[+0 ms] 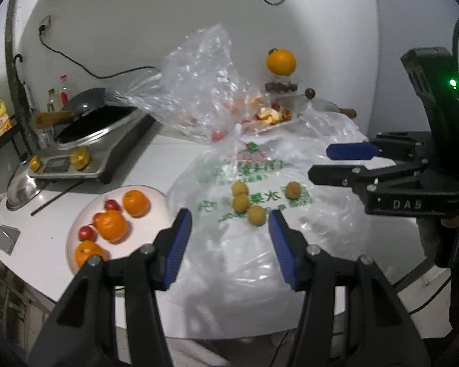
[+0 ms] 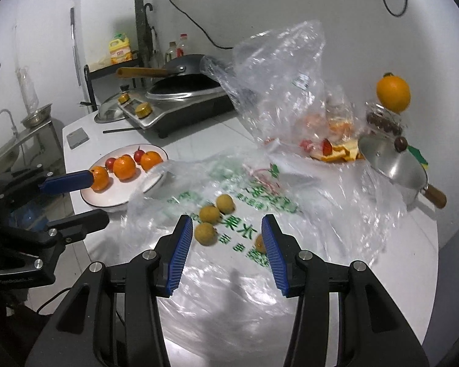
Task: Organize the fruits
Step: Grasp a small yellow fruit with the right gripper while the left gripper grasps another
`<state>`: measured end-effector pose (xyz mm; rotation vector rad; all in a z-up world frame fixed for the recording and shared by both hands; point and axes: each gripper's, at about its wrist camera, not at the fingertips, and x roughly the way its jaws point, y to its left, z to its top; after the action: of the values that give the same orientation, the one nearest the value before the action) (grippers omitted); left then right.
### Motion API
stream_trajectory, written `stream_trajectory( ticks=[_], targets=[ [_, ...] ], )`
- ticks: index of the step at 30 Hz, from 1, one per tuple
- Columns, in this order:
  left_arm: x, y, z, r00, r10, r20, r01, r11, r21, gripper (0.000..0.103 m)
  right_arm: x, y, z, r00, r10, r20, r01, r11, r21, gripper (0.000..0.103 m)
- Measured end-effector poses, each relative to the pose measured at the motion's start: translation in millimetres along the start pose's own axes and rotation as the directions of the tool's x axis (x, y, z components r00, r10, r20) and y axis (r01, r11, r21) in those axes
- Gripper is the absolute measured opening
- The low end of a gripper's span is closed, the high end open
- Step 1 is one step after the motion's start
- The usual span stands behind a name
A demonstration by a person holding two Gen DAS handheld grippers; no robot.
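Four longans (image 1: 248, 203) lie loose on the printed bag (image 1: 260, 244), both grippers spread and empty.

Left gripper (image 1: 229, 223) hangs just short of the nearest one, jaws wide, likely sizing up a pick; right gripper (image 2: 226, 232) hovers over the same cluster, one longan just inside its right finger. Plate (image 1: 156, 202) on the surface beside the bag holds three oranges (image 1: 110, 225) and small red fruits, so that looks like the drop spot. Clear bag (image 1: 199, 85) behind holds more fruit.

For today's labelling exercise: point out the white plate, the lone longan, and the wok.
plate (image 1: 156, 202), left wrist view, bare rim.
lone longan (image 1: 292, 190), left wrist view, its middle.
wok (image 2: 185, 87), right wrist view, dark inside.
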<state>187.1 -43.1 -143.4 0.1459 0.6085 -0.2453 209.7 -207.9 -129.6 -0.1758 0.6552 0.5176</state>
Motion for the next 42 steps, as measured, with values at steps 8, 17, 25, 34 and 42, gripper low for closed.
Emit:
stream_trajectory(
  ticks=[8,17,25,34,42],
  targets=[
    [32.7,-30.4,3.1,0.999,-0.004,-0.041,0.006,0.998,0.055,0.054,8.2,-27.4,-13.5,1.0,0.014,-0.018,-0.014,0.999,0.04,0.05],
    [68.2,-36.5,3.3,0.996,0.016,-0.087,-0.012,0.999,0.051,0.052,33.8,-39.4,-18.4,0.996,0.058,-0.062,-0.056,0.998,0.026,0.049],
    [99.8,-33.0,1.0,0.989,0.006,-0.151,-0.002,1.0,0.026,0.045,59.8,-45.1,-17.5,0.991,0.08,-0.108,-0.079,0.997,0.013,0.041],
    [123.0,-29.0,-4.2,0.977,-0.021,-0.21,0.02,1.0,-0.006,0.045,83.7,-50.8,-17.9,0.983,0.094,-0.158,-0.092,0.996,0.019,0.041],
    [130.8,-25.1,-6.3,0.973,-0.057,-0.222,0.056,0.998,-0.011,0.033,100.4,-52.4,-17.1,0.977,0.095,-0.189,-0.092,0.995,0.025,0.034]
  ],
)
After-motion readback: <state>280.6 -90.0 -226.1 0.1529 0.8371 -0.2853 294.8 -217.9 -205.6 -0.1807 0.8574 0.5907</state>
